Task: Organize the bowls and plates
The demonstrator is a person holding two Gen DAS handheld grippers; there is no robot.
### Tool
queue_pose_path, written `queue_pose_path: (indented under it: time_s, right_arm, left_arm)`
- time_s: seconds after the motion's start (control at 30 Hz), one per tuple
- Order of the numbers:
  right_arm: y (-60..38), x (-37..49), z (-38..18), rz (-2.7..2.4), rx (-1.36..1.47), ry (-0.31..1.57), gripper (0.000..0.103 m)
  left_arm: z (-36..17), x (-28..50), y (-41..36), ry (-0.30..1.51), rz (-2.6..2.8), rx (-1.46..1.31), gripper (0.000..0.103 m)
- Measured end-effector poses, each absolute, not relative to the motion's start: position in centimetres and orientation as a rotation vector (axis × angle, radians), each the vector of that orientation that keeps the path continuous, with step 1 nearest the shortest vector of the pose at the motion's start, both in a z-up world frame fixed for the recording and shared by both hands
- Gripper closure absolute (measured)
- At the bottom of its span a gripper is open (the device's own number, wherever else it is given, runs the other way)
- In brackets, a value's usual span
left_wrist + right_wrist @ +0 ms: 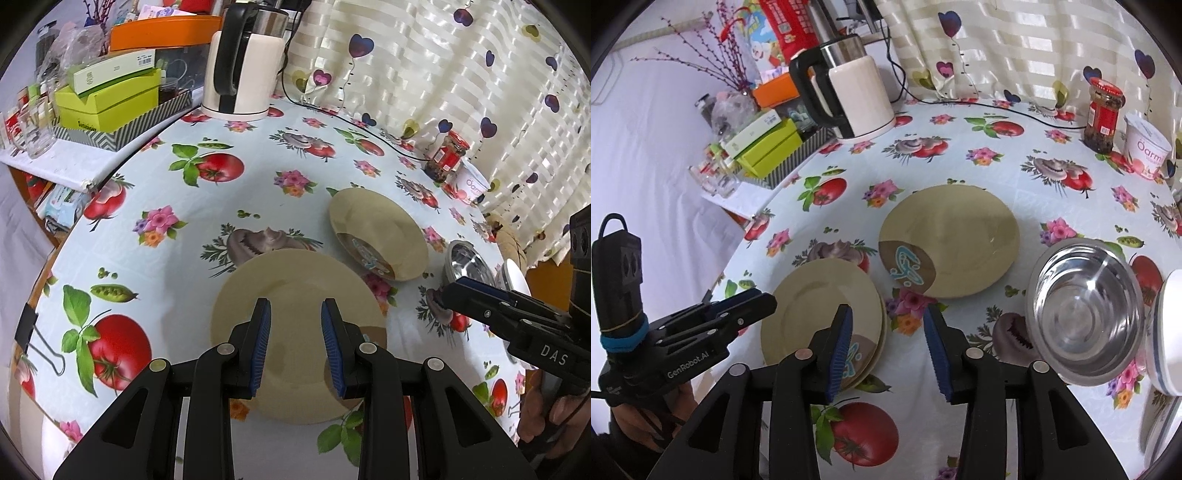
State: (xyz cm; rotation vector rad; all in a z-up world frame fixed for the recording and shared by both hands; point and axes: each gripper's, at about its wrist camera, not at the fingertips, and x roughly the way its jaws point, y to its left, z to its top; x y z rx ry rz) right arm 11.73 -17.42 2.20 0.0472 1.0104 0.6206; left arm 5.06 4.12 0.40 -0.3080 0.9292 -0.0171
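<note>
Plate stack (820, 317): at least two beige plates lie one on another at the near-left of the table (155, 258), probably the collecting point for plates.
Single plate (949, 240): lies flat and alone, just beyond the stack and apart from it; judged the next item to add.
Steel bowl (1086, 314): stands upright, right of the single plate, just beside a white bowl (1167, 332) at the right edge of the view.
Left gripper (295, 343): released, jaws parted, held above the stack with nothing between the pads.
Right gripper (886, 350): released, jaws parted, empty, over the cloth between stack and steel bowl.
Edges: the stack sits close to the near table edge.
Open room: bare cloth beyond the plates; kettle (853, 96), jar (1102, 114) and tub (1147, 151) stand well apart at the back.
</note>
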Motion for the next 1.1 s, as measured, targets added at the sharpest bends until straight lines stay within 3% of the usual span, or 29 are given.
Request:
queue_pose_path:
  time_s: [0.17,1.1]
  right_arm:
    - [-18.1,12.5,2.7,0.604,0.062,0.999,0.054]
    - [-20.5,19.5,2.7,0.548,0.05,1.014,0.054]
  left_arm:
    - [0.6,5.8,3.6,0.929,-0.039,-0.309,0.074]
    - [0.0,12.1,1.2,0.966,-0.114,-0.331,0.074]
